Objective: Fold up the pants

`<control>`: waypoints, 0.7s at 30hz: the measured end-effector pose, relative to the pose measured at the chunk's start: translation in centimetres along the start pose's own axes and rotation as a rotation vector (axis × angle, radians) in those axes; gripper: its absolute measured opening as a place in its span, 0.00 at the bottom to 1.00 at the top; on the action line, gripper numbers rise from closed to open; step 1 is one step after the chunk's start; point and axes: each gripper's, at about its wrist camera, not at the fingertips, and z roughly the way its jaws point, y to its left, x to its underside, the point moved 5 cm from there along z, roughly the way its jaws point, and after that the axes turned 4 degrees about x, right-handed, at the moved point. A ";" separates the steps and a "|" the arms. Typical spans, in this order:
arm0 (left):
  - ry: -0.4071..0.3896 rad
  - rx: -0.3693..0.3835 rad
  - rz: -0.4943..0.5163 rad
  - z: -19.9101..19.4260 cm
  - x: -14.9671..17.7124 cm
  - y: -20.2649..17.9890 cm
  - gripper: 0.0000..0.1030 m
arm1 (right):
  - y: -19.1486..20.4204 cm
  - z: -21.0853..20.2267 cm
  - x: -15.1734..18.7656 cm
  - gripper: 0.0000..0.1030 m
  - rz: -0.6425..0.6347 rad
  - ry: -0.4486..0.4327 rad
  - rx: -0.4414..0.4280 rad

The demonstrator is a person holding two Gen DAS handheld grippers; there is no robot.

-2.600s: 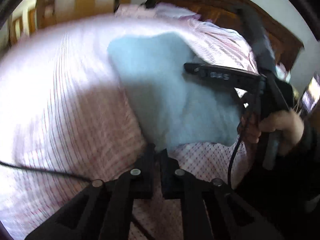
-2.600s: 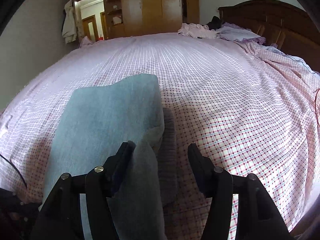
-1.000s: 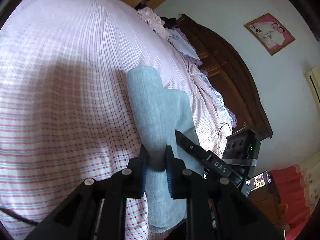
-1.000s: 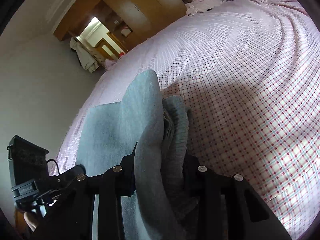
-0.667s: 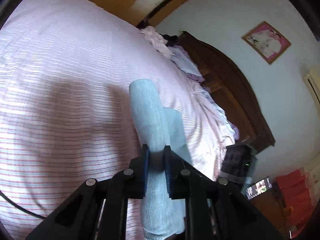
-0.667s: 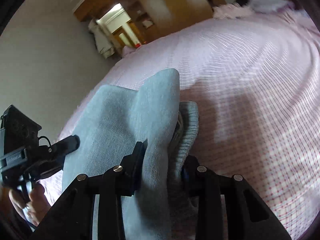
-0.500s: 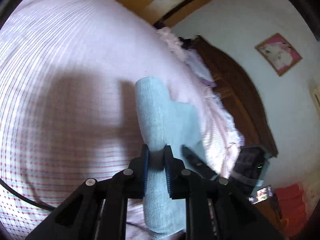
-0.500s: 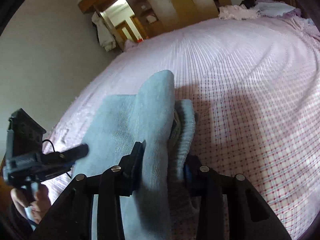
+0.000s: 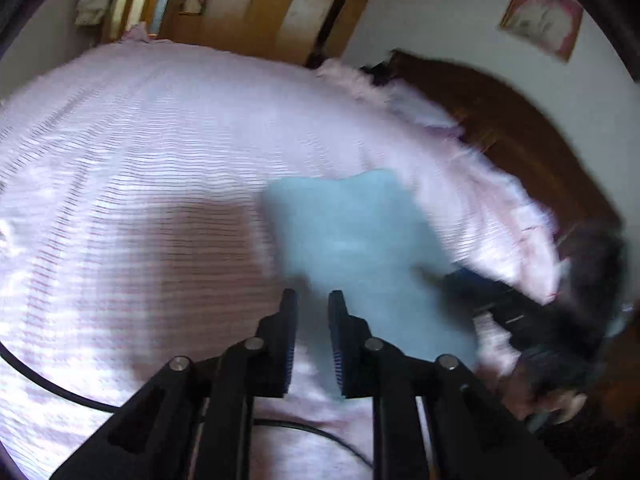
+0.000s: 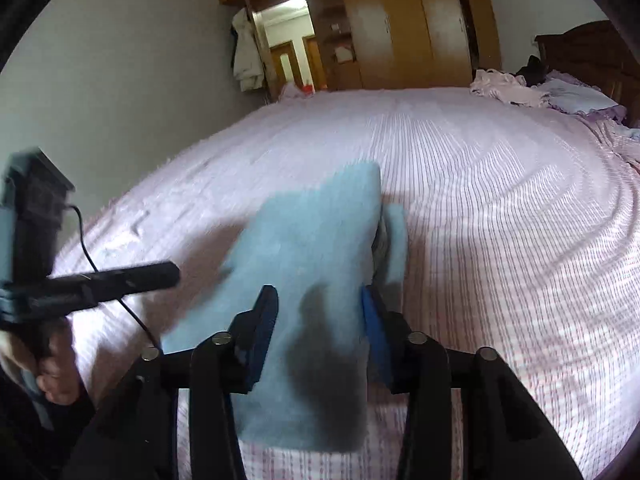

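Position of the folded light-blue pants [image 10: 312, 240]: on the pink checked bedsheet [image 10: 500, 220], starting at the lower centre of the right wrist view and running to mid-frame. The long axis follows the line the right gripper [image 10: 318, 320] points along. One folded edge shows at the far right side of the stack.

The right gripper is the nearer tool. Its jaws bracket the near end of the pants and have just been closing a little. Cloth fills the gap from pad to pad, which reads as a pinch on the thick fold. This gripper angles downward at the bed.

The left gripper [image 9: 312, 316] also angles downward. Its jaws stand narrowly apart, with the near left corner of the pants reaching up to the tips. Motion blur hides whether cloth is caught there. In the right wrist view, its tip appears just left of the pants' edge.

Judgement: the next move depends on the right-side hold.
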 end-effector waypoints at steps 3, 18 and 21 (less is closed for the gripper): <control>0.053 0.033 0.050 1.6 1.5 -2.5 0.13 | -1.5 2.3 1.8 0.23 0.043 0.142 0.067; 0.110 0.023 0.095 4.4 6.8 -2.2 0.12 | 4.0 1.0 -6.6 0.26 -0.181 -0.010 0.155; 0.120 0.004 0.105 5.1 6.4 -2.5 0.12 | 1.6 6.3 -7.7 0.11 -0.098 0.114 0.139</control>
